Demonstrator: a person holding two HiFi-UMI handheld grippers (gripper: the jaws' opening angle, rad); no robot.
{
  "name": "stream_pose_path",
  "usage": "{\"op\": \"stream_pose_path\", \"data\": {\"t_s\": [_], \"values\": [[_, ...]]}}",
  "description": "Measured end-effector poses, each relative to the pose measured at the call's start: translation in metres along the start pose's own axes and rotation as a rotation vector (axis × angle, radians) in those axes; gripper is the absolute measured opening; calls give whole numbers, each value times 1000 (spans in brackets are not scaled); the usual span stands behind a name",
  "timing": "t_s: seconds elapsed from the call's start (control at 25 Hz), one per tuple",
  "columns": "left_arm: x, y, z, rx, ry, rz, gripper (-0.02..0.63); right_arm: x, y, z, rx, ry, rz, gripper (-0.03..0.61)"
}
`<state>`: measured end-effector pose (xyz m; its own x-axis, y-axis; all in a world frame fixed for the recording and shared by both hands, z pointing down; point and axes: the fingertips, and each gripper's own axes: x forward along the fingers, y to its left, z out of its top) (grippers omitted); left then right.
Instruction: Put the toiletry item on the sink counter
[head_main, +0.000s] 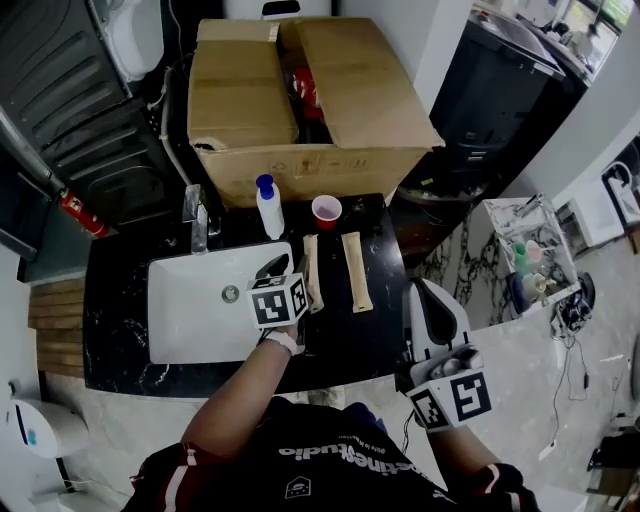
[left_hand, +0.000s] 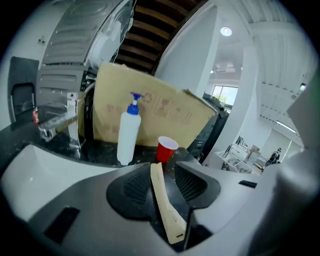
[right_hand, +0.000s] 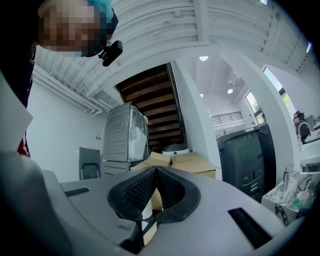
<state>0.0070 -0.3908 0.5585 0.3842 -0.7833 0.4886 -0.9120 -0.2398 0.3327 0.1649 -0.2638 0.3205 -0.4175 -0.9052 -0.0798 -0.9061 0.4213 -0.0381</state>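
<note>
Black counter (head_main: 118, 262) with white basin (head_main: 190, 312), faucet (head_main: 196, 218), pump bottle (head_main: 269, 210), red cup (head_main: 326, 211), two tan packets (head_main: 311, 272) (head_main: 356, 270)

On the black counter (head_main: 372, 340) we count two slim tan packets (head_main: 310, 262) (head_main: 355, 270), one white pump bottle (head_main: 270, 212), one red cup (head_main: 326, 211), one faucet (head_main: 197, 218) and one white sink basin (head_main: 190, 310). Behind it we count one open cardboard box (head_main: 240, 100).
</note>
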Motion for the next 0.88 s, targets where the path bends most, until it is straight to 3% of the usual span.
{"op": "stream_pose_path", "data": {"t_s": [0.08, 0.32, 0.52, 0.88], "values": [[-19, -1, 23, 37, -71, -23, 153, 4, 1, 8, -4, -14, 8, 38], [-88, 3, 84, 148, -286, -72, 40, 16, 10, 32, -8, -60, 48, 38], [-156, -7, 115, 187, -477, -227, 15, 22, 18, 47, -15, -85, 80, 38], [-242, -23, 136, 331, -641, -257, 15, 24, 31, 57, -15, -101, 109, 38]]}}
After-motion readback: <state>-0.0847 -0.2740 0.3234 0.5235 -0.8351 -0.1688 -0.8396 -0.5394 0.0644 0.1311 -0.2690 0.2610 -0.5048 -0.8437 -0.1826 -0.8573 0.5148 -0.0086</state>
